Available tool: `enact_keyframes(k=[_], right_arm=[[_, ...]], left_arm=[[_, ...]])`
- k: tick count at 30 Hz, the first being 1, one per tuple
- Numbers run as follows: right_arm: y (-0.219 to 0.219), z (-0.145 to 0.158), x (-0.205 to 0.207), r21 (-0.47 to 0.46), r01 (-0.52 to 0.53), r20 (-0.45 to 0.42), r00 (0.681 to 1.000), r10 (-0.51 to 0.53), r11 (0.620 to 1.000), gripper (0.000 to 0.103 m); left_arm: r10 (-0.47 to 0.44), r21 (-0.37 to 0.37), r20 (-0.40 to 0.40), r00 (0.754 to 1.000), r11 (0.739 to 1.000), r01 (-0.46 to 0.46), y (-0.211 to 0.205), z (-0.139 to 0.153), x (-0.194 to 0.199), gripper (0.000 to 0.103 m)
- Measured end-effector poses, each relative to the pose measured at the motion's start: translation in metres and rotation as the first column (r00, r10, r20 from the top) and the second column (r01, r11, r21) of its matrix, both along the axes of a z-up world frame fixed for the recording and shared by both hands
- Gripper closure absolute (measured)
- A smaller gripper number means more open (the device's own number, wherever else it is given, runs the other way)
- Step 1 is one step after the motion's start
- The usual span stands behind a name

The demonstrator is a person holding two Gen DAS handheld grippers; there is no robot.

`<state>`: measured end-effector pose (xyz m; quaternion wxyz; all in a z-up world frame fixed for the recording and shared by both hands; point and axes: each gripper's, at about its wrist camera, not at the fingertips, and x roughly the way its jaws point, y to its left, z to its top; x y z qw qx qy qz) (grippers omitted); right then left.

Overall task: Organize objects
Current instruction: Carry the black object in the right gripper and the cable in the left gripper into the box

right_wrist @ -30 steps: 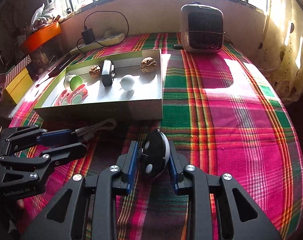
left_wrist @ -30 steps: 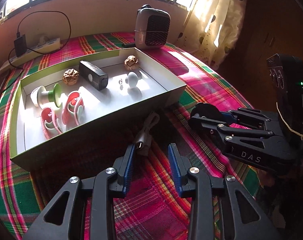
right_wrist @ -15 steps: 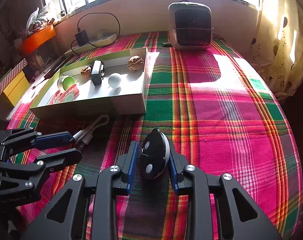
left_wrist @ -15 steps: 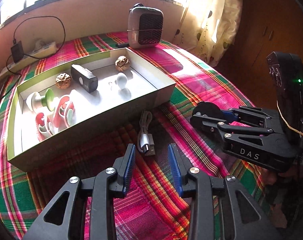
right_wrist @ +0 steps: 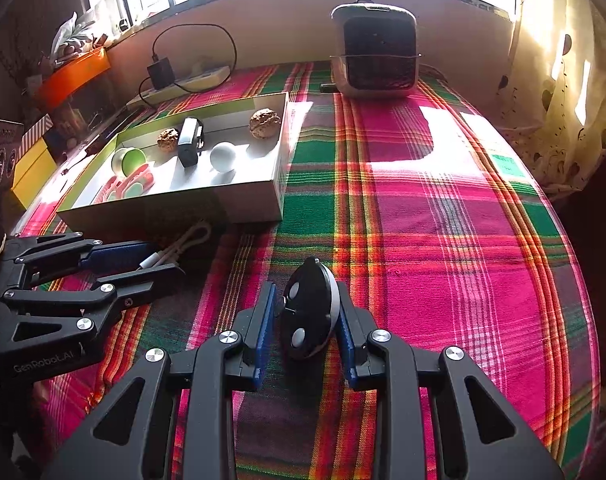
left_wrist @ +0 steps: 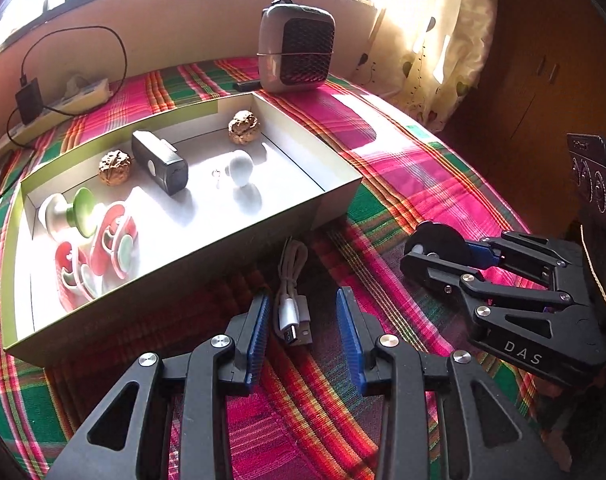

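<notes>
**Blue pads: disc pinched on the right, cable waiting on the left**

Blue pads of my right gripper (right_wrist: 305,328) are pressed onto a black disc (right_wrist: 309,312) with a pale rim, held on edge just above the cloth (right_wrist: 443,240). It looks like hard, smooth plastic, light and rigid; pinched across its flat faces it should sit firm, though the glossy shell could slip if I tilt it. My left gripper (left_wrist: 305,336) stands spread with nothing held, and the white cable (left_wrist: 291,280) lies on the cloth between its tips, running on toward 12 o'clock as a folded bundle. I judge the cable light and floppy, so I would take it at the stiff plug end nearest the pads, or across the doubled strands, lest the loop unfurl.

At 11 o'clock from both grippers sits the box (left_wrist: 335,200), its near wall just beyond the cable. Inside are two walnuts (left_wrist: 115,167), a dark block (left_wrist: 159,162), a white ball (left_wrist: 241,168), a green-and-white spool (left_wrist: 69,212) and red-and-white pieces (left_wrist: 103,248). A small heater (left_wrist: 297,54) stands at 12 o'clock beyond the box.

Against a second ago, the left view has drawn back a little: the plug now shows fully between the pads where it was partly hidden. Both jaw gaps match, and the disc sits unchanged.
</notes>
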<state>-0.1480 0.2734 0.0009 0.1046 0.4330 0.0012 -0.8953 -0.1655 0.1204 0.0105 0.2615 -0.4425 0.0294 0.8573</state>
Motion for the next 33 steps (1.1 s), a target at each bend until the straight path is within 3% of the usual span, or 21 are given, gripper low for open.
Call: enact_keyframes(k=[11,18,33], right_arm=[[-0.0029,-0.0002,-0.0013,0.016,0.001,-0.001,1.000,-0.001,1.000,0.074],[-0.0041,-0.0004,-0.0012,0.023,0.001,-0.002,1.000,-0.001,1.000,0.074],[-0.0049,-0.0001,-0.0011,0.026,0.001,-0.002,1.000,-0.001,1.000,0.074]], left_arm=[[0.016,-0.030,-0.010,1.000,0.999,-0.016,0.0048,-0.0007,-0.0021,0.073],[0.048,-0.036,-0.013,0.999,0.998,-0.049,-0.0001,-0.0014,-0.0042,0.086],[0.064,-0.017,-0.008,0.998,0.998,-0.064,-0.0035,-0.0015,-0.0034,0.087]])
